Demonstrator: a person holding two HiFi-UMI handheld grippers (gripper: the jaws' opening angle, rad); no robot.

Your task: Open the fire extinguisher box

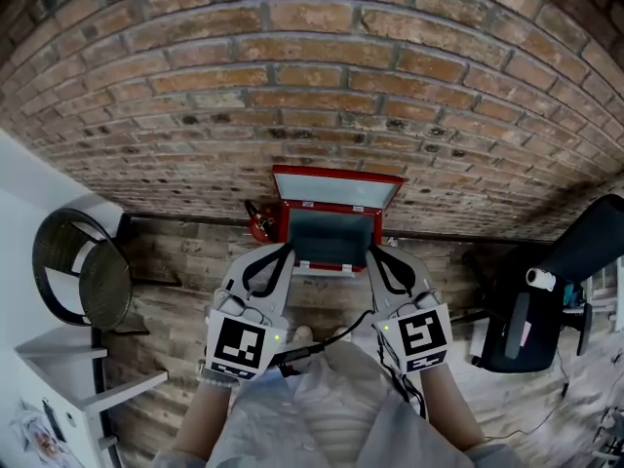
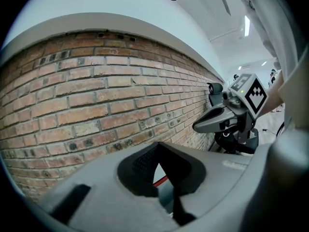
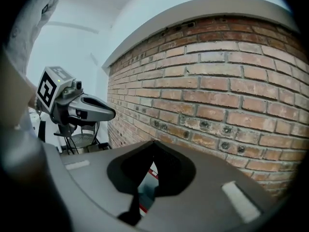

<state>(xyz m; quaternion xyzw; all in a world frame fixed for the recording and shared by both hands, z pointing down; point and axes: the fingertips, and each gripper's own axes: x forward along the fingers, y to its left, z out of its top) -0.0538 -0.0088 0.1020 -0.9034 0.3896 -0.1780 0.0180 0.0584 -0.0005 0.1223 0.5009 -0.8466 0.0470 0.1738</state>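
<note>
The red fire extinguisher box (image 1: 330,259) stands on the floor against the brick wall. Its lid (image 1: 336,189) is raised and the grey-blue inside shows. A red extinguisher (image 1: 259,224) stands just left of it. My left gripper (image 1: 288,251) and right gripper (image 1: 371,253) hover side by side in front of the box, both shut and holding nothing. In the left gripper view my left gripper (image 2: 157,148) has its tips together, with the right gripper (image 2: 212,122) to its right. In the right gripper view my right gripper (image 3: 152,146) is likewise shut, with the left gripper (image 3: 99,113) to its left.
The brick wall (image 1: 322,86) fills the far side. A round dark wire basket (image 1: 83,266) and a white shelf unit (image 1: 68,383) stand at the left. A black office chair (image 1: 546,295) is at the right. The floor is wood planks (image 1: 185,295).
</note>
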